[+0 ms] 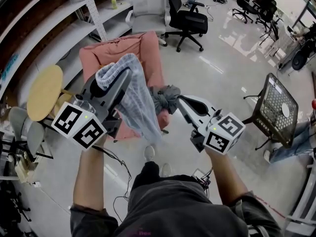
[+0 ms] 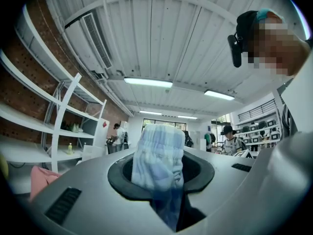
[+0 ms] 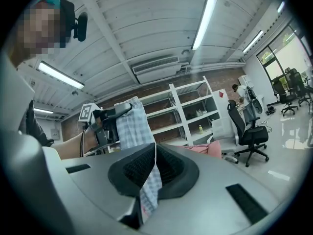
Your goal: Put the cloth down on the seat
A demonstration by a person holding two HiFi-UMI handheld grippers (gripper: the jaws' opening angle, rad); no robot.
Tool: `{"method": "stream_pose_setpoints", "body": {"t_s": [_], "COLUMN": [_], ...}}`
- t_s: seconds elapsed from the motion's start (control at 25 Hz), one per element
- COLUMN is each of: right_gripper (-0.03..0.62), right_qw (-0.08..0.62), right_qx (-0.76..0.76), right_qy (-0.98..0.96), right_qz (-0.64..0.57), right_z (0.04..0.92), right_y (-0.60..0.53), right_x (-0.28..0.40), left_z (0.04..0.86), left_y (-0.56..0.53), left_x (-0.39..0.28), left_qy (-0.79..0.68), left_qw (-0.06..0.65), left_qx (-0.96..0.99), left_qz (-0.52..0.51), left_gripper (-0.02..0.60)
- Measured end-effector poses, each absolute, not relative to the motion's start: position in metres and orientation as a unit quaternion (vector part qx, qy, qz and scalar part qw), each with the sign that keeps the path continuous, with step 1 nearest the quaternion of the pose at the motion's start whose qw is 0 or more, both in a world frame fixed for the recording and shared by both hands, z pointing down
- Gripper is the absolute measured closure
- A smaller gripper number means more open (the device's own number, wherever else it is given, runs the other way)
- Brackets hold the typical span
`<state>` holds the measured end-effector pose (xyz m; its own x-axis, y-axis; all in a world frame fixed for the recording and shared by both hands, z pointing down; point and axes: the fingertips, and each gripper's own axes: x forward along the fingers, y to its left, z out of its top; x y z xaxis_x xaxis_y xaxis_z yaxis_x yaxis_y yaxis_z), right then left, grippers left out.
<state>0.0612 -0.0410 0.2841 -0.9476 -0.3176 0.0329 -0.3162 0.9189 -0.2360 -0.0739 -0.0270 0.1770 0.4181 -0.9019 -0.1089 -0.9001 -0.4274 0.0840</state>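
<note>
A light blue checked cloth (image 1: 138,102) hangs in the air between both grippers, above the pink padded seat (image 1: 148,51). My left gripper (image 1: 121,75) is shut on a thick bunch of the cloth (image 2: 159,155), which drapes over its tip and falls in a long fold. My right gripper (image 1: 180,100) is shut on a thin edge of the cloth (image 3: 149,190), next to a darker grey bunched end (image 1: 165,98). The right gripper view also shows the left gripper (image 3: 110,114) raised with the cloth (image 3: 134,126). Part of the seat's front is hidden by the cloth.
A round wooden table (image 1: 44,92) stands left of the seat. Behind it are a white chair (image 1: 148,9) and a black office chair (image 1: 185,19). A black mesh chair (image 1: 276,107) stands at the right. White shelves (image 1: 44,28) line the left wall. Cables (image 1: 116,159) lie by my feet.
</note>
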Motion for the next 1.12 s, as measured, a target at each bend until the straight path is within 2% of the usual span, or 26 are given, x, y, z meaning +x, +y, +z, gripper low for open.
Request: {"method": "stream_pose_setpoints", "body": {"t_s": [0.76,1.12], "right_gripper": [0.577,0.577], "right_qw": [-0.025,-0.017], "right_qx": [-0.202,-0.222], "right_qy": [0.977,0.973], "right_qz": [-0.07,-0.067], "right_z": [0.274,0.265], "right_y": [-0.241,-0.3], "right_x": [-0.08,-0.115], "left_z": [0.183,0.147], "left_y": [-0.245,-0.323], "left_x": [-0.193,-0.228], "left_qy": [-0.508,-0.491], "left_qw": [-0.015,-0.05], "left_qx": [0.859,0.867], "left_qz": [-0.059,-0.062], "left_gripper": [0.459,0.457]}}
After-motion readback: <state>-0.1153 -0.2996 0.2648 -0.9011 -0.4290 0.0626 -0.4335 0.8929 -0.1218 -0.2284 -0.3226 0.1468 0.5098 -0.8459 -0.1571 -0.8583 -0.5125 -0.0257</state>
